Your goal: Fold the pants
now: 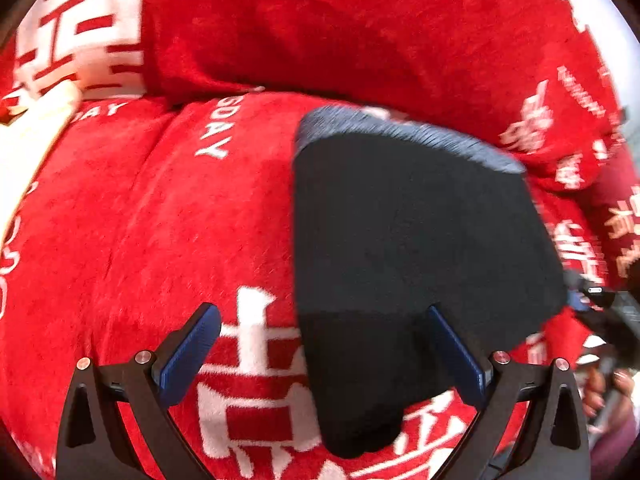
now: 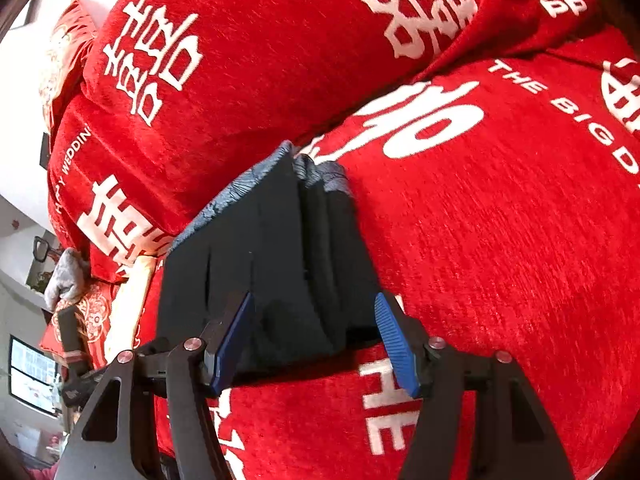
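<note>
step: pants [image 2: 276, 264] lie folded in a compact stack on red cover [image 2: 500, 240]; fold looks done | left gripper [image 1: 324, 344] released, empty; right gripper [image 2: 316, 332] released, jaws astride the near edge | next: withdraw or tidy edge

1. A red blanket [image 2: 500, 240] with white lettering covers the surface.
2. A red cushion [image 2: 248, 60] lies along the blanket's far edge.
3. A grey soft toy [image 2: 66, 276] sits left of the blanket.
4. A window [image 2: 34, 376] shows below the toy.
</note>
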Action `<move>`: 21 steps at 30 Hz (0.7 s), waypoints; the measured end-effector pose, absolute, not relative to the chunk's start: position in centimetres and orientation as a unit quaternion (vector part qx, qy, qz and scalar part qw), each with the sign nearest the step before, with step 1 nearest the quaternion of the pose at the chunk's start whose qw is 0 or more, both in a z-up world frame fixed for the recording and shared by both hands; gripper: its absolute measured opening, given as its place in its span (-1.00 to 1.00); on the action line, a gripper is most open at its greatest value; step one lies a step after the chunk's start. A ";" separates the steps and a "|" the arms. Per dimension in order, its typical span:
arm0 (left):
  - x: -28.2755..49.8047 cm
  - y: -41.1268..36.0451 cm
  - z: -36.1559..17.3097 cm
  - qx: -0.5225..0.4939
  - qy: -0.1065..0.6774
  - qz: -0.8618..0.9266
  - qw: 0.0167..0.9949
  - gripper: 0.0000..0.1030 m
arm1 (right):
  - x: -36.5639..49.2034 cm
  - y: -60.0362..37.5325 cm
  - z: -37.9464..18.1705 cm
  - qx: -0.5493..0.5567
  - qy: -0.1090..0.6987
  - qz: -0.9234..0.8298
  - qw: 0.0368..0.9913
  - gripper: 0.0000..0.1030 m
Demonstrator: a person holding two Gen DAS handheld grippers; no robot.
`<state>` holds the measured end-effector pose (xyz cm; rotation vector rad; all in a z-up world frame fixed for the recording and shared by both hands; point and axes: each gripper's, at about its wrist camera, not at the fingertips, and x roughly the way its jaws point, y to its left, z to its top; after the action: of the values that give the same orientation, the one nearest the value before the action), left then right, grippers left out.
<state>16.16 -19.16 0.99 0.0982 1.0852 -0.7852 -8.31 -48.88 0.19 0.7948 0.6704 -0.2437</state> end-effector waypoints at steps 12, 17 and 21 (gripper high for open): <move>20.8 -23.2 -1.4 0.020 0.555 -0.440 0.706 0.98 | -2.8 -54.6 -3.0 0.426 0.378 0.049 0.820 0.54; 21.4 -25.2 -2.1 0.018 0.575 -0.452 0.682 0.98 | 0.6 -54.7 -3.5 0.406 0.400 0.076 0.818 0.56; 21.6 -25.9 -2.1 0.028 0.583 -0.445 0.679 0.77 | 2.1 -54.3 -3.6 0.405 0.402 0.056 0.819 0.45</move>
<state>21.56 -25.89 -2.06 0.0626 1.3084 -0.9996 2.05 -54.31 -3.57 0.8618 0.8573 0.1183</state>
